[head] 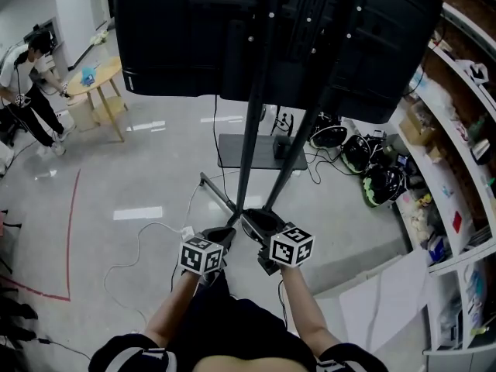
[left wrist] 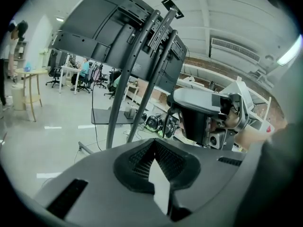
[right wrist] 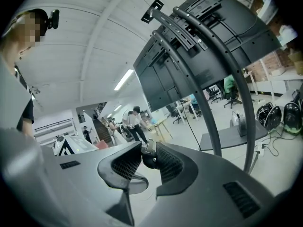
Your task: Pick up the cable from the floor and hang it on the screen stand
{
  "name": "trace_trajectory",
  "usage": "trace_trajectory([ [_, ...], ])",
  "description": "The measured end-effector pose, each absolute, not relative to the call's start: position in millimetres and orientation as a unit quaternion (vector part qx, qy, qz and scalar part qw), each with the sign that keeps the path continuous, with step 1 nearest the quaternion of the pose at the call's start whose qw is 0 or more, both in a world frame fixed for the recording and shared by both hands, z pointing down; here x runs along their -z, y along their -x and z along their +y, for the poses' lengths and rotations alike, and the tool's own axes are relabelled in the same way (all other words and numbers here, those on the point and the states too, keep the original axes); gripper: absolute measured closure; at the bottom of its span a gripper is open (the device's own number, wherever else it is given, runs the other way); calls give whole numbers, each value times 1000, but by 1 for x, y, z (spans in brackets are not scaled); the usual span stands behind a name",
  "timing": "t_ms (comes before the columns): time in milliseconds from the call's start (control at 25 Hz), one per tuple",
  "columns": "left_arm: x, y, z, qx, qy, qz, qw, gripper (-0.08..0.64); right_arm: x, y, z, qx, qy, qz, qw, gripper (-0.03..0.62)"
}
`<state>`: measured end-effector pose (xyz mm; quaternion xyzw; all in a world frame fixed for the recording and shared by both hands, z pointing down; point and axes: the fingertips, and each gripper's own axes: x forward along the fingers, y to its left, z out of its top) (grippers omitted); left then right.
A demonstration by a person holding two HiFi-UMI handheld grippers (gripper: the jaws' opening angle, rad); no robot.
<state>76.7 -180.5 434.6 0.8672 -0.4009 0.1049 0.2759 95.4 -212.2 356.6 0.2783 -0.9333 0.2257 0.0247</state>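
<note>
- While the screen stand (head: 253,130) rises just ahead, I'd pick a bar that will carry a loop.
- Left hand-held gripper (left wrist: 154,143) looks closed and empty; it could guide slack.
- Right hand-held gripper (right wrist: 147,149) pinches the cable (right wrist: 147,159) by its dark plug, off the floor; lift without twisting.

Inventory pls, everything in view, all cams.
screen: 1, black, on the stand, centre top
stand: 1, black poles, centre, on a grey base plate
cable: 1, white, floor left of the stand
helmets: 3, black and green, floor at right
shelves: 1, white, right
table: 1, wooden, far left
person: 1, by the table
tape line: 1, red, floor at left
connector: 1, black, right jaws
white piece: 1, left jaws, unidentified
left gripper: 1, dark grey, shut on white piece
right gripper: 1, dark grey, shut on connector
</note>
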Motion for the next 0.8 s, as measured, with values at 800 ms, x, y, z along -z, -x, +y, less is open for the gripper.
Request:
trace_trajectory([
  [800, -371, -42, -304, -65, -884, -392, 247, 552, -273, -48, -339, -170, -243, -955, 23, 483],
])
